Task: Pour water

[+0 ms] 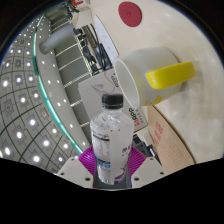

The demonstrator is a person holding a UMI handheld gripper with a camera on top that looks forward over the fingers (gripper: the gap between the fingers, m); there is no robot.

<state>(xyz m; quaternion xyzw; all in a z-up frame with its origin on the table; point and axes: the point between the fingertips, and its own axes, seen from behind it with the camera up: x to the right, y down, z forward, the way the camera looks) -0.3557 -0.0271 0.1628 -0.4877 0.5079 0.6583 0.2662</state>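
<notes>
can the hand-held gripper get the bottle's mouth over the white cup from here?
Probably yes. The hand-held gripper looks shut on the water bottle, whose cap sits just below the white cup with nothing between them. The cap appears on, so no water would flow yet.

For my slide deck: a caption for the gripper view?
Gripper holding a water bottle tilted toward a white cup.

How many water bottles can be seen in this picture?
1. The bottle is held between the pads of the gripper, tilted toward the white mug. Others may be hidden outside the view.
</notes>
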